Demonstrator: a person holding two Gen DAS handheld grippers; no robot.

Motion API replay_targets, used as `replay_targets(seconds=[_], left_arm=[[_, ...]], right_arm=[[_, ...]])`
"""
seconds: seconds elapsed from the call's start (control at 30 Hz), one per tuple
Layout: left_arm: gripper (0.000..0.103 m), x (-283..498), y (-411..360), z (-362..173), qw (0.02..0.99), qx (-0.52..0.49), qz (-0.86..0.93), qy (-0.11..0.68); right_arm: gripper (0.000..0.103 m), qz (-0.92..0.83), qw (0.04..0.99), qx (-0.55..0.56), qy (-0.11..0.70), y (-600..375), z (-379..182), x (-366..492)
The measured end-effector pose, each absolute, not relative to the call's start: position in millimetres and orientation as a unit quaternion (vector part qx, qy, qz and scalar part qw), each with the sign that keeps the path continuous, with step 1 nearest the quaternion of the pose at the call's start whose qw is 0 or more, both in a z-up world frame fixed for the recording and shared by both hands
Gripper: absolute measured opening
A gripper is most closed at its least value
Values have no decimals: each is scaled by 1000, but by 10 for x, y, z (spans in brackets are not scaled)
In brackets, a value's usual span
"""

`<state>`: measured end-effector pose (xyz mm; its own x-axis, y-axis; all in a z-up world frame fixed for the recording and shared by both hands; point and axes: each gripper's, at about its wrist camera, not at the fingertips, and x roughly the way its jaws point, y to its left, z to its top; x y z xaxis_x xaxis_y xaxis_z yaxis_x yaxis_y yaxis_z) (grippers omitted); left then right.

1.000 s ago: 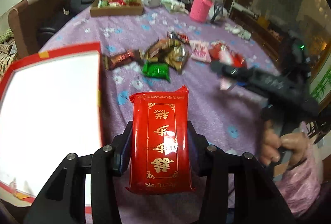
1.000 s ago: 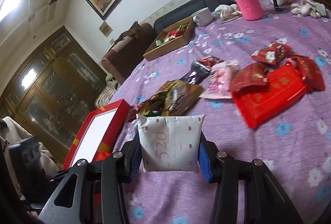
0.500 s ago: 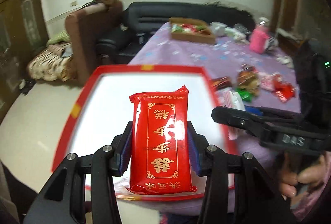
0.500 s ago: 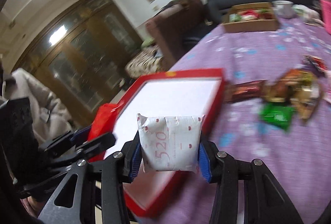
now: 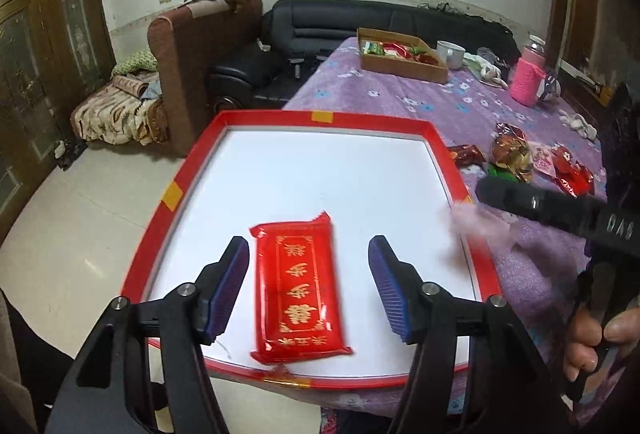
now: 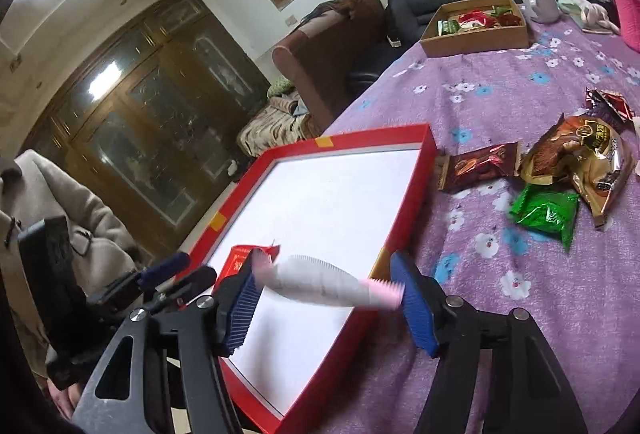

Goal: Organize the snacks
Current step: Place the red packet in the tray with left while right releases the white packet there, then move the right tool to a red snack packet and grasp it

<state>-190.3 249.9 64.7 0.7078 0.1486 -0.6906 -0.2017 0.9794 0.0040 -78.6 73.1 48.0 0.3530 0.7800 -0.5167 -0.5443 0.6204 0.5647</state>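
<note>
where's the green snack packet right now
In the right wrist view, the green packet lies on the purple tablecloth, right of the red box, beside the gold bag.

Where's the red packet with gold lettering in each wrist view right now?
Left wrist: red packet lies low centre, on the white floor of the red-rimmed box, between the opening left claw pads, touching neither.
Right wrist: only a red corner shows low left in that box, behind the blurred white-and-pink packet.
Shared landmark: the orange tape patch on the box's far rim.
</note>
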Motion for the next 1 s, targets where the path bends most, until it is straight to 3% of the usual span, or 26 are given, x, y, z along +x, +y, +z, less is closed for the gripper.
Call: replay_targets(seconds=[0.07,0.1,0.17,0.43,0.73,1.0], left_arm=[[62,-1909,2526,636,922,-45,95,373],[62,-1911,2541,643,922,-47,97,372],[62,-1948,2579,652,921,-50,100,372],[62,-1972,2429,665,925,-40,61,374],[64,-1744,1680,697,925,25,-26,378],[64,-1576,1604,467,907,13,-28,419]], right_arm=[[60,430,795,144,404,873,488,-771],[51,436,787,136,415,955,474,-767],[43,464,756,132,442,1094,425,-770],[47,390,819,167,385,298,648,-641],[48,187,899,110,380,-1155,659,-560],[52,61,897,141,415,-2305,478,-291]])
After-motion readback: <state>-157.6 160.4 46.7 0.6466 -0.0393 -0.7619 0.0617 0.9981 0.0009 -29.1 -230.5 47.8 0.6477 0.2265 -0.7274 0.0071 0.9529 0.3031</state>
